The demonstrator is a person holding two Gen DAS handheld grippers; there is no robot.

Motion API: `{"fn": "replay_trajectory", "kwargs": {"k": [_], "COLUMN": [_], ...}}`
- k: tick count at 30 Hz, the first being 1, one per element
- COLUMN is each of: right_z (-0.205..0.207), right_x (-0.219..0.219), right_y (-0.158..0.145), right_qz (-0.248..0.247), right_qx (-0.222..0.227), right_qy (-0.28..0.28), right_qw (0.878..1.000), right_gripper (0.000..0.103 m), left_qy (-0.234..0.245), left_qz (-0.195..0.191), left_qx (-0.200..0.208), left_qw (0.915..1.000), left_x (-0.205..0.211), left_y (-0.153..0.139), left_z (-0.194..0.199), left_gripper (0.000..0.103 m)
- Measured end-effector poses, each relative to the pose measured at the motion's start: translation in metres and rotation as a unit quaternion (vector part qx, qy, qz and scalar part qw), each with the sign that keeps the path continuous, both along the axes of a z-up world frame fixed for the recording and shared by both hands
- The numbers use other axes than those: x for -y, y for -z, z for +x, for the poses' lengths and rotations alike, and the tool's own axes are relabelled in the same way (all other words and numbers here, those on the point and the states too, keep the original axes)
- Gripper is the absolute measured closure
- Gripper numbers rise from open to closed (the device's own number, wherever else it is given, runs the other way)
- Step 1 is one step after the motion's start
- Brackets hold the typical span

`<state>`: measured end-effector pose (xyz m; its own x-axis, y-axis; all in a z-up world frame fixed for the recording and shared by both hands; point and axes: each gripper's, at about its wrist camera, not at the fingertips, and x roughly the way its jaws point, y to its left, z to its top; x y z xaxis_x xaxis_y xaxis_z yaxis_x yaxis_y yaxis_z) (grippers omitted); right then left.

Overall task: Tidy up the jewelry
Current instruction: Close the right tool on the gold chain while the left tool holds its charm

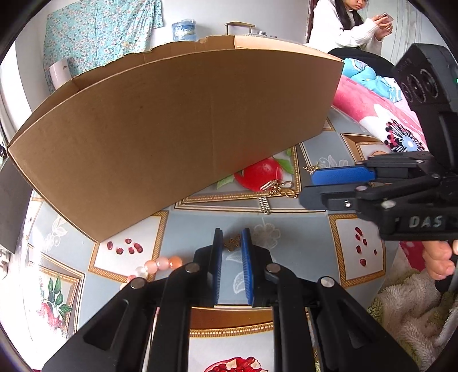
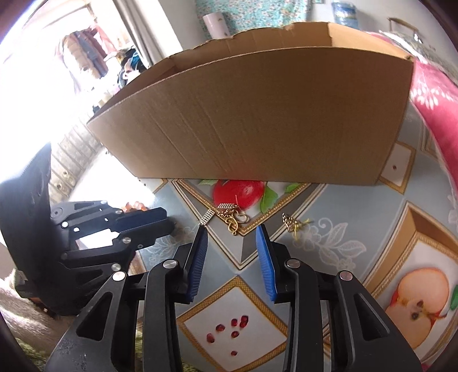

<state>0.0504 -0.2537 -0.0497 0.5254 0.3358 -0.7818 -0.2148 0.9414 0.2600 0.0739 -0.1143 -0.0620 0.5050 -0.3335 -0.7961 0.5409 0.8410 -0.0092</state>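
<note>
A brown cardboard box stands on the patterned tablecloth; it also shows in the right wrist view. My left gripper is narrowly open around a small gold flower charm lying on the cloth. A pink bead bracelet lies to its left. Gold earrings lie near the red fruit print, and a silver bar piece lies beside them. My right gripper is open, just short of the gold earrings. Another gold earring lies to its right.
The box blocks the far side of the table. A pink flowered blanket lies at the right edge. A person sits behind, looking at a phone. The right gripper's body reaches in from the right.
</note>
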Motion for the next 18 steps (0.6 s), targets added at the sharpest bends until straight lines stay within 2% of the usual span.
{"fn": "replay_trajectory", "kwargs": {"k": [9, 15, 18], "right_z": [0.018, 0.019, 0.015], "right_x": [-0.012, -0.03, -0.036], "right_y": [0.002, 0.004, 0.004], "right_qz": [-0.061, -0.121, -0.131], "right_qx": [0.026, 0.043, 0.043], "right_qy": [-0.074, -0.112, -0.123], "right_qw": [0.995, 0.985, 0.983], "right_gripper": [0.072, 0.078, 0.085], "left_qy": [0.0, -0.001, -0.001], "left_qz": [-0.008, -0.01, -0.011], "left_qx": [-0.003, -0.005, -0.005], "left_qw": [1.0, 0.9999, 0.9999], "left_x": [0.0, -0.002, -0.002], "left_y": [0.0, 0.0, -0.001], "left_z": [0.001, 0.002, 0.002], "left_gripper": [0.09, 0.09, 0.09]}}
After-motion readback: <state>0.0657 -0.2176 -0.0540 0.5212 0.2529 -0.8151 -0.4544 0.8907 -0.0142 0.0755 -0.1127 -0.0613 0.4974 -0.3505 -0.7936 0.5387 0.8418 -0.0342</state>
